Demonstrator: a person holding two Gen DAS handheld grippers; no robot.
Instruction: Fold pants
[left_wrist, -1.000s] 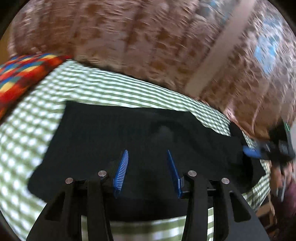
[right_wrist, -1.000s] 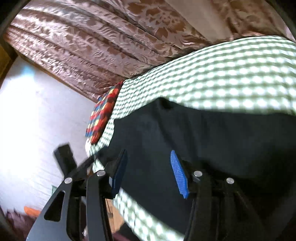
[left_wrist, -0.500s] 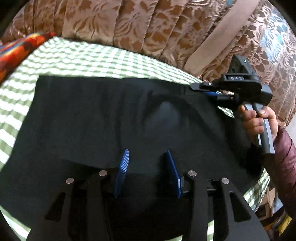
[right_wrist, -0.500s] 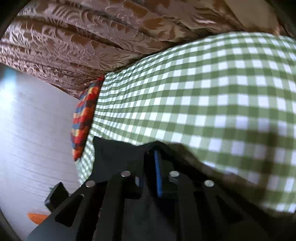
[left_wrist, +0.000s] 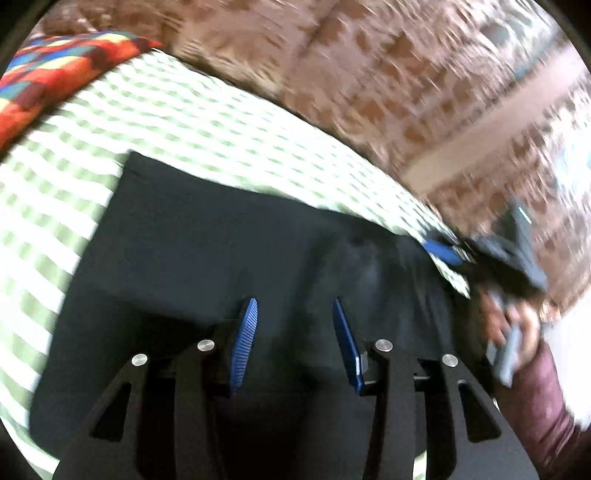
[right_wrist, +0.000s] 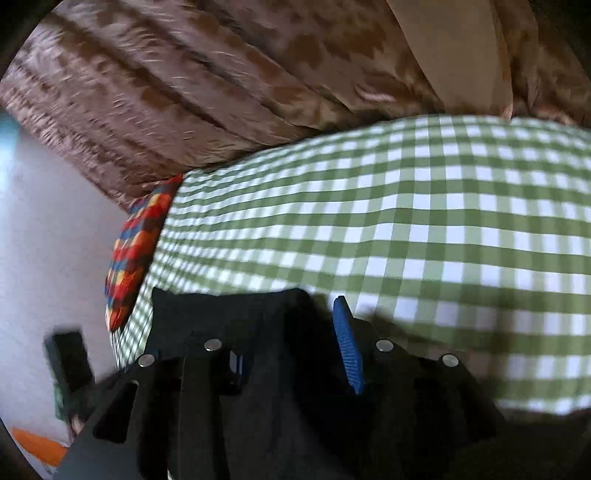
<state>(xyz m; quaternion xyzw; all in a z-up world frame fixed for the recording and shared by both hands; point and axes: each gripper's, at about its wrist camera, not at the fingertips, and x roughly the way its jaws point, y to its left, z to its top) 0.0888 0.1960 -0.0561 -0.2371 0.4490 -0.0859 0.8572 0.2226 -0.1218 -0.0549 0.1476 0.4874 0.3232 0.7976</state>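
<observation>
Right gripper (right_wrist: 295, 339) jaws reopening over pants (left_wrist: 207, 258) edge — left gripper (left_wrist: 293, 343) jaws apart; green-checked bed (right_wrist: 443, 229), brown curtains (right_wrist: 221, 74).

A home bedroom: green-checked bedsheet (right_wrist: 443, 229), patterned brown curtains (right_wrist: 207, 74), colourful pillow (right_wrist: 136, 251).

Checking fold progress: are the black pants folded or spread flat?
Folded at least once: the pants lie as a compact black rectangle on the checked sheet, no separate legs showing. How many layers, cannot tell.

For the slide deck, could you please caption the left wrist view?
Left gripper, jaws apart, over black pants spread on a green checked sheet; right gripper at the far edge.
</observation>
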